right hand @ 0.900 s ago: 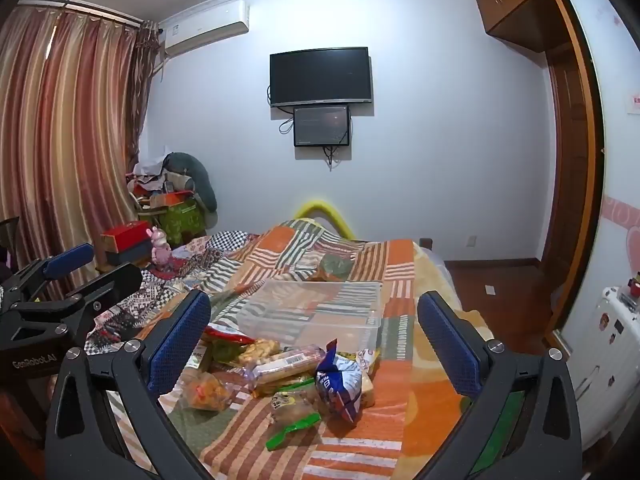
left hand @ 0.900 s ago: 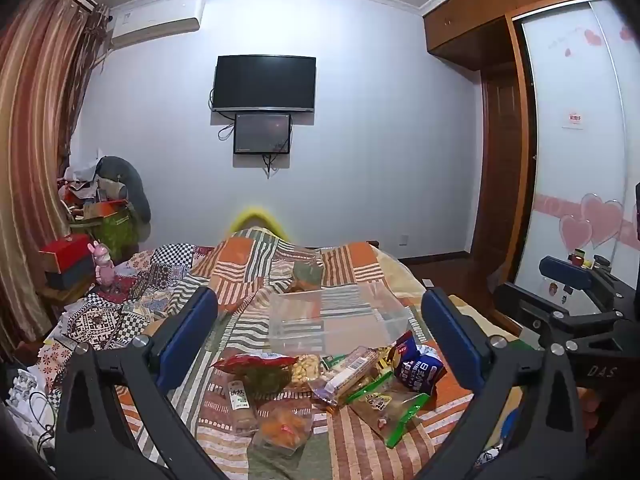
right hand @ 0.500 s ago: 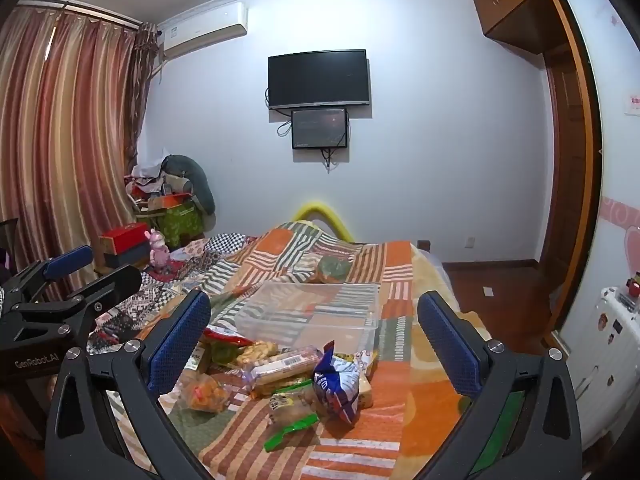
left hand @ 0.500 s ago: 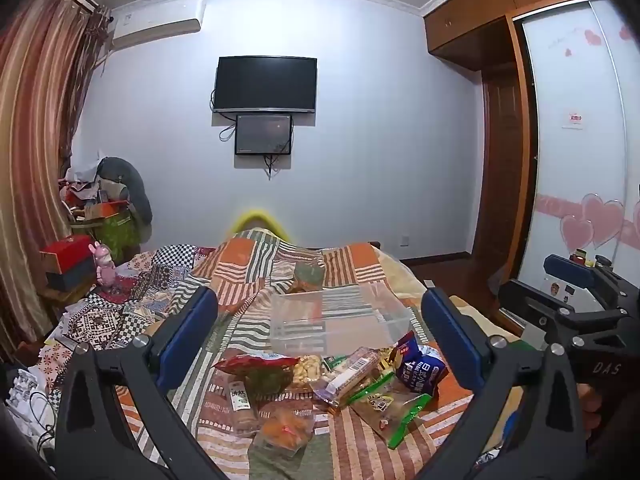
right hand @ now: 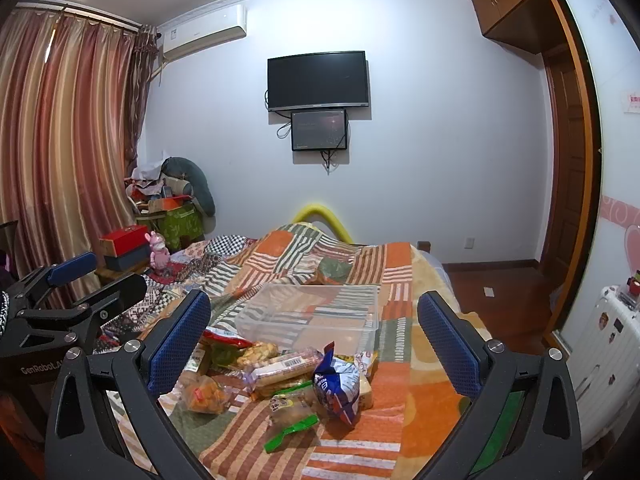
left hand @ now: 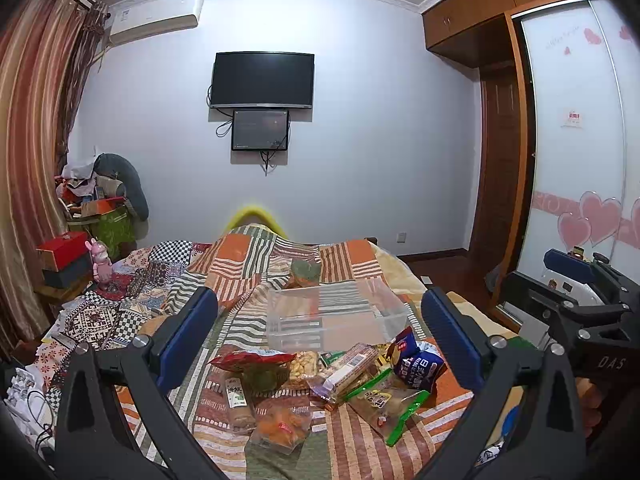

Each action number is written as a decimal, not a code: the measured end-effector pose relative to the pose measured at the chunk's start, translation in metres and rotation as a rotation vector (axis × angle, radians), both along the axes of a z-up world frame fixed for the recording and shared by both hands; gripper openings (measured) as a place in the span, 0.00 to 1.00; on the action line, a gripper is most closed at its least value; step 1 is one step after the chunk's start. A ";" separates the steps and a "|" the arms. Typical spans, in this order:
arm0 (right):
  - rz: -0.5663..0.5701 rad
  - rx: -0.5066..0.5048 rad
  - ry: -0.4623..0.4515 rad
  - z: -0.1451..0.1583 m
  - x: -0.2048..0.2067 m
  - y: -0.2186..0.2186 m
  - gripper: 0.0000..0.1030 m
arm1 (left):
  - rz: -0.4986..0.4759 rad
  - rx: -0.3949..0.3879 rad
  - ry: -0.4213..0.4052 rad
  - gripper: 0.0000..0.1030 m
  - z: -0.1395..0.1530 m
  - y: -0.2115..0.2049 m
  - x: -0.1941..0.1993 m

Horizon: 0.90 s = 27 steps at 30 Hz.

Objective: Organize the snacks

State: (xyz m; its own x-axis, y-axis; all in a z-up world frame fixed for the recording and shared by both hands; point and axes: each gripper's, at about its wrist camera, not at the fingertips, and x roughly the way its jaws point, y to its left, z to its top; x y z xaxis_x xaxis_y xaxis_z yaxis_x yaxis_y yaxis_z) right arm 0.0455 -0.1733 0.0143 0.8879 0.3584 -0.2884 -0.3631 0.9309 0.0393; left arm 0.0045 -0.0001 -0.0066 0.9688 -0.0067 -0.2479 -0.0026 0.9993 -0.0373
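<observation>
A pile of snack packets lies on the striped quilt: a blue bag (left hand: 416, 362) (right hand: 338, 386), a long wafer pack (left hand: 348, 368) (right hand: 286, 366), a red-topped bag (left hand: 252, 362), an orange-filled packet (left hand: 280, 424) (right hand: 206, 394) and a green-edged packet (left hand: 386, 398) (right hand: 292, 414). A clear plastic bin (left hand: 332, 314) (right hand: 310, 314) stands empty just behind them. My left gripper (left hand: 320, 328) is open and empty, above the pile. My right gripper (right hand: 314, 330) is open and empty too. Each gripper shows at the edge of the other's view.
The bed (right hand: 420, 392) fills the foreground, its right edge dropping to a wooden floor (right hand: 504, 300). Boxes and a pink toy (left hand: 100, 258) stand at the left by the curtains. A wardrobe (left hand: 576, 160) and a white suitcase (right hand: 612, 352) are at the right.
Both views have drifted very slightly; the grippers stay open and the snacks and bin have not moved.
</observation>
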 end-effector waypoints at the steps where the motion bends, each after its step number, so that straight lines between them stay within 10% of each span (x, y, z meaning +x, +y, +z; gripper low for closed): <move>1: 0.000 0.001 -0.001 0.000 0.000 0.000 1.00 | 0.000 0.001 0.000 1.00 0.000 0.000 0.000; 27: -0.002 0.010 -0.007 0.002 -0.001 -0.001 1.00 | 0.001 0.001 -0.001 1.00 0.000 -0.003 0.001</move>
State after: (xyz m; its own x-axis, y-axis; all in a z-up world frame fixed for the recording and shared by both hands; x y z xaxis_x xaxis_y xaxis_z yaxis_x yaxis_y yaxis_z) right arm 0.0445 -0.1746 0.0166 0.8905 0.3595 -0.2790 -0.3615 0.9312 0.0458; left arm 0.0056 -0.0027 -0.0065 0.9690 -0.0058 -0.2470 -0.0031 0.9993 -0.0360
